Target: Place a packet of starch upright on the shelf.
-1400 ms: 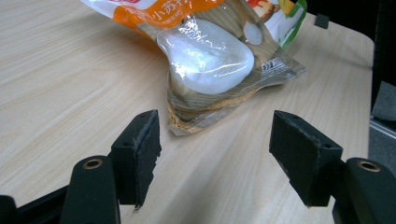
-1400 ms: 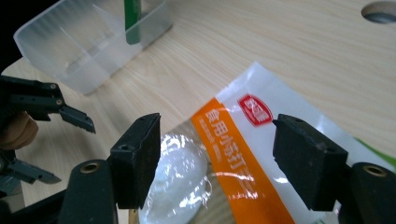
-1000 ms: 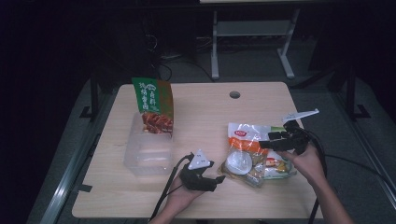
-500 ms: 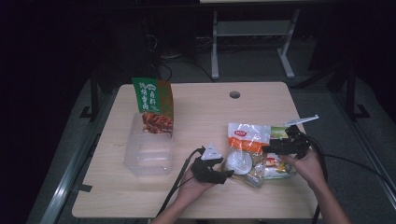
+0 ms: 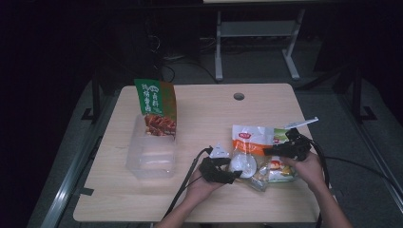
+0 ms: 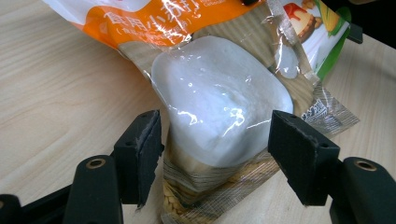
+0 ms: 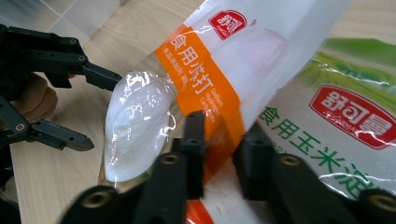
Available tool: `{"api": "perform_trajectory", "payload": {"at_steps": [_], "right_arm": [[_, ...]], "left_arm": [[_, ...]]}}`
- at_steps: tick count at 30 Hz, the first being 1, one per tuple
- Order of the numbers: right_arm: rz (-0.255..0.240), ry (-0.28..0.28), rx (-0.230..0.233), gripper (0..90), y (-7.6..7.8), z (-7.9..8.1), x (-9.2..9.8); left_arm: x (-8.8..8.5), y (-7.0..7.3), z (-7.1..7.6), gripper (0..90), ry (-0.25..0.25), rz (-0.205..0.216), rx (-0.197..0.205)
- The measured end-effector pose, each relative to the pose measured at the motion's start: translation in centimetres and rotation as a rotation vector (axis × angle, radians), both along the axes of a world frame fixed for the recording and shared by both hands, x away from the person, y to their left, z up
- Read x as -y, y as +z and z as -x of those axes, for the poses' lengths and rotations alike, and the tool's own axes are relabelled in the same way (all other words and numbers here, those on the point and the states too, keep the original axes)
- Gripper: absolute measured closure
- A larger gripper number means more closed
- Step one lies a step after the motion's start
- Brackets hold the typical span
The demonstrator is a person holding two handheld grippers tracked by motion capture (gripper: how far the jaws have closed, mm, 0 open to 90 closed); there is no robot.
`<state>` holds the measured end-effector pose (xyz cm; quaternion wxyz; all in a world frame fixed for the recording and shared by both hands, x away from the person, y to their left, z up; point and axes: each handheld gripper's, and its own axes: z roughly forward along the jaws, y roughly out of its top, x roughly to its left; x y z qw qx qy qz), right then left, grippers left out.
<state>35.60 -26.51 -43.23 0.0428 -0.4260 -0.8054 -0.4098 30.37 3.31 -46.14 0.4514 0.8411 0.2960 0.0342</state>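
Observation:
An orange-and-white packet [image 5: 249,142] of white powder lies on the right of the table [image 5: 204,114], partly over a green-and-white packet [image 5: 281,134]. My left gripper [image 5: 236,167] is open, its jaws either side of the packet's bulging white end [image 6: 219,102] without touching it. My right gripper [image 5: 272,152] comes in from the right. In the right gripper view its jaws [image 7: 223,140] stand close together on the orange band [image 7: 205,79], above the green packet [image 7: 355,93]. The left gripper [image 7: 105,111] shows there too, open at the far left.
A clear plastic container [image 5: 149,161] sits on the left of the table, with a green-and-red bag [image 5: 154,102] standing upright at its far end. A round cable hole [image 5: 238,96] is near the far edge. Cables trail off the near edge.
My left gripper has moved right, from near the container to the white end of the orange packet. The right gripper has dropped slightly onto that packet.

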Motion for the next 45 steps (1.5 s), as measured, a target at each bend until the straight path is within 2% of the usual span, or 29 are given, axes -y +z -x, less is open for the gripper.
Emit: {"api": "perform_trajectory", "payload": {"at_steps": [2, 7, 11, 14, 17, 19, 21, 23, 25, 29, 31, 33, 36, 40, 44, 45], "right_arm": [[-0.010, 0.028, 0.016, 88.8, 0.4, 0.3, -0.3], [0.000, 0.069, 0.064, 89.6, 1.7, 1.1, -1.1], [-0.010, 0.102, 0.096, 89.8, 2.5, 1.7, -1.6], [-0.027, 0.129, 0.132, 89.8, 3.2, 2.1, -1.8], [-0.035, 0.149, 0.155, 89.8, 3.8, 2.6, -2.2], [-0.032, 0.161, 0.157, 89.8, 4.3, 2.8, -2.6], [-0.042, 0.175, 0.171, 89.8, 4.7, 2.9, -2.9], [-0.033, 0.186, 0.181, 89.8, 5.1, 3.1, -3.4], [-0.028, 0.196, 0.189, 89.8, 5.3, 3.2, -3.9], [-0.021, 0.206, 0.194, 89.8, 5.4, 3.4, -4.6], [-0.024, 0.206, 0.191, 89.8, 5.4, 3.4, -4.7], [-0.031, 0.203, 0.197, 89.8, 5.4, 3.3, -4.7], [-0.043, 0.208, 0.200, 89.7, 5.3, 3.2, -4.9], [-0.054, 0.207, 0.212, 89.5, 5.1, 3.1, -5.4], [-0.061, 0.209, 0.183, 87.9, 4.6, 2.8, -5.6], [-0.071, 0.206, 0.165, 83.2, 4.4, 2.6, -5.7]], "left_arm": [[-0.2, 0.1, -0.1, 34.8, -0.001, -0.003, 0.009], [-0.5, 0.4, -0.2, 35.3, 0.011, 0.016, 0.008], [-0.7, 0.4, -0.3, 36.5, 0.003, 0.030, -0.007], [-0.9, 0.5, -0.4, 38.6, -0.015, 0.039, 0.003], [-1.1, 0.7, -0.5, 41.5, -0.006, 0.051, 0.006], [-1.3, 0.9, -0.5, 46.5, -0.004, 0.060, 0.021], [-1.4, 1.1, -0.5, 51.2, -0.011, 0.074, 0.019], [-1.6, 1.3, -0.4, 59.9, -0.025, 0.091, 0.025], [-1.6, 1.4, -0.4, 66.0, -0.026, 0.090, 0.026], [-2.1, 1.6, -0.6, 79.6, -0.006, 0.114, 0.017], [-2.3, 1.8, -0.7, 85.1, -0.010, 0.100, 0.027], [-2.4, 2.0, -0.8, 86.8, 0.000, 0.100, 0.017], [-2.9, 2.3, -1.0, 88.8, 0.013, 0.080, 0.039], [-3.6, 2.5, -0.5, 89.0, 0.031, 0.060, 0.069], [-4.1, 2.2, -0.1, 89.1, 0.041, 0.055, 0.087], [-4.2, 2.1, 0.0, 89.1, 0.039, 0.050, 0.094]]}}
